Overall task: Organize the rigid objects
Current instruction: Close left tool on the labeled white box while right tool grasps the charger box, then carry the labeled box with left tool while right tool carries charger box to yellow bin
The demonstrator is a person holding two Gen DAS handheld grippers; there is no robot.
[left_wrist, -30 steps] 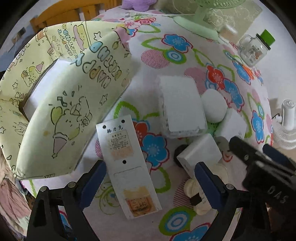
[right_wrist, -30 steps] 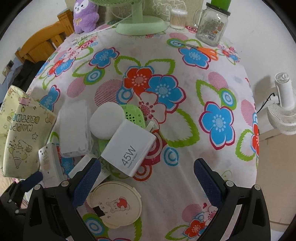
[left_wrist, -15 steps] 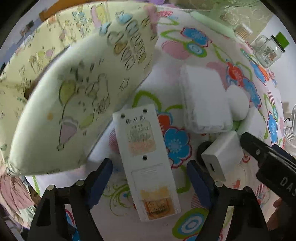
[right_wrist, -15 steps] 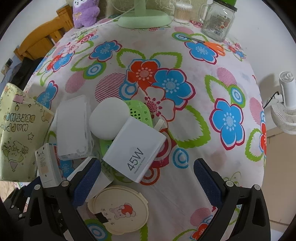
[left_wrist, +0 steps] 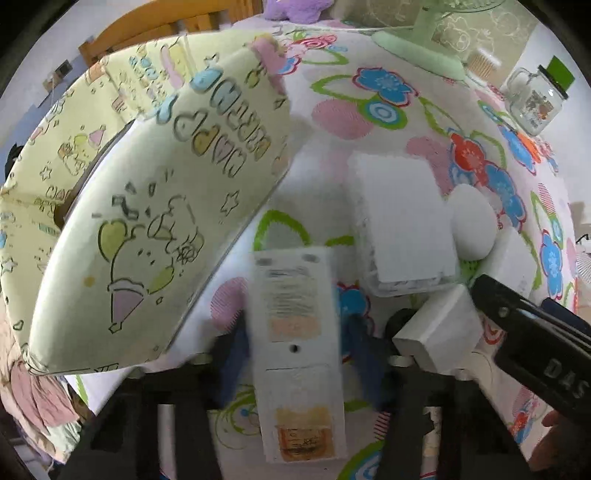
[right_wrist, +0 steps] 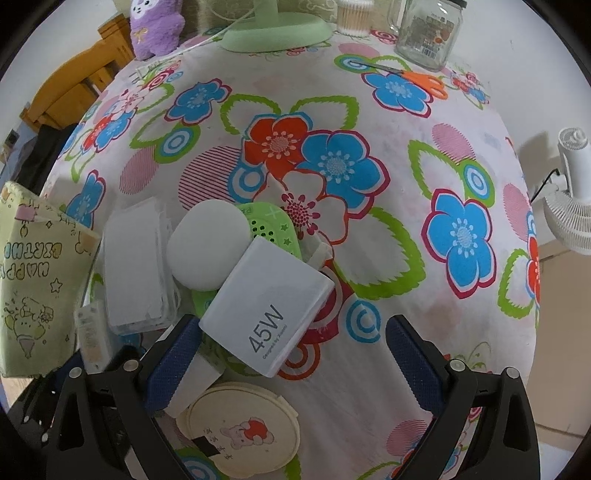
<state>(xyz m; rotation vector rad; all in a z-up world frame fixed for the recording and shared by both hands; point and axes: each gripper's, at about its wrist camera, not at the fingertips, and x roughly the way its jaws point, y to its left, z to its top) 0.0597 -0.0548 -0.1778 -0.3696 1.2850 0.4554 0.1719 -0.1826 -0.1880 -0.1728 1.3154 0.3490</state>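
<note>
My left gripper [left_wrist: 299, 354] has its blue pads closed against the sides of a long white labelled box [left_wrist: 297, 332]; the view is blurred by motion. The box also shows at the left of the right wrist view [right_wrist: 92, 332]. A yellow-green birthday gift bag [left_wrist: 147, 206] lies just left of it, mouth open. My right gripper [right_wrist: 291, 365] is open and empty, above the white 45W charger box [right_wrist: 269, 306]. Around it lie a white round case [right_wrist: 207, 247], a clear-cased white box [right_wrist: 136, 266], a small white adapter [right_wrist: 192, 384], a green perforated piece [right_wrist: 273, 229] and a round cream lid [right_wrist: 240, 432].
A floral cloth [right_wrist: 369, 184] covers the table. At the back stand a green fan base [right_wrist: 277, 29], a glass jar [right_wrist: 428, 33], cotton swabs [right_wrist: 354, 18], orange scissors [right_wrist: 421, 79] and a purple plush [right_wrist: 155, 26]. A white fan [right_wrist: 569, 206] stands off the right edge.
My left gripper moved forward over the long white box and its fingers closed in on the box's sides. My right gripper eased forward slightly toward the 45W box, still open.
</note>
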